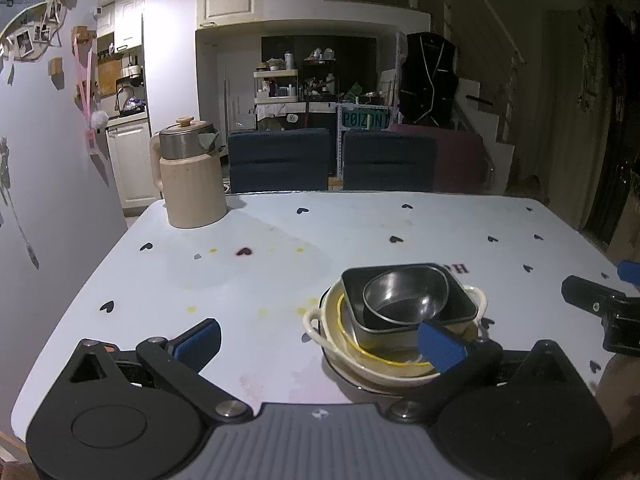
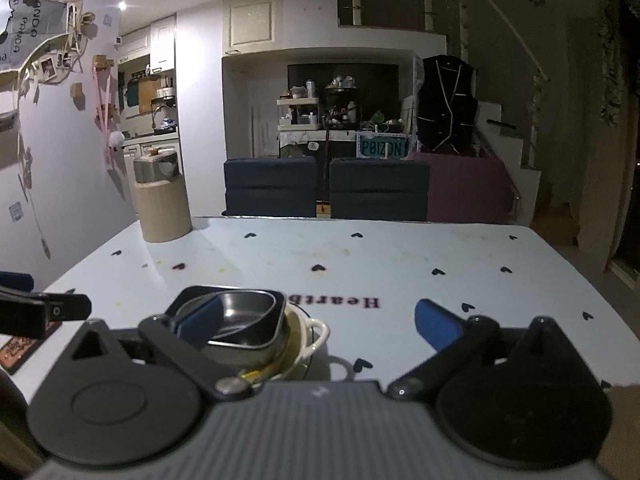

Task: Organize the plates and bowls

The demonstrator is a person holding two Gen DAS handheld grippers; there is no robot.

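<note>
Two grippers, both spread wide and holding nothing, sit at the near edge of the table with a nested stack of dishes between them. In the left wrist view the left gripper (image 1: 320,340) fills the bottom of the frame, its right blue pad overlapping the near rim of the stack at lower right of centre; in the right wrist view the right gripper (image 2: 316,326) has its left pad across the stack's near side at lower left. The stack reads, from the outside in: a cream two-handled bowl (image 1: 478,294) with a yellow inner line, a dark square dish (image 1: 460,292) inside it, and a round metal bowl (image 1: 404,294) sitting tilted in that dish. The nesting looks already done, so the step in hand is probably steadying or finishing. To do it well, I would close on the cream bowl's rim or handle rather than the loose metal bowl, and keep the stack level, since the tilted bowl could slide or clatter. The table (image 1: 280,240) is pale blue with small dark hearts, some yellowish stains and printed lettering just beyond the stack. Further back at the left stands a beige jug (image 1: 194,184) with a metal top, well apart from the dishes. Beyond the far edge are two dark blue chairs (image 1: 280,160), then a cluttered shelf unit, a kitchen at the upper left and a dark garment hanging right of centre; the far right is dim.
</note>
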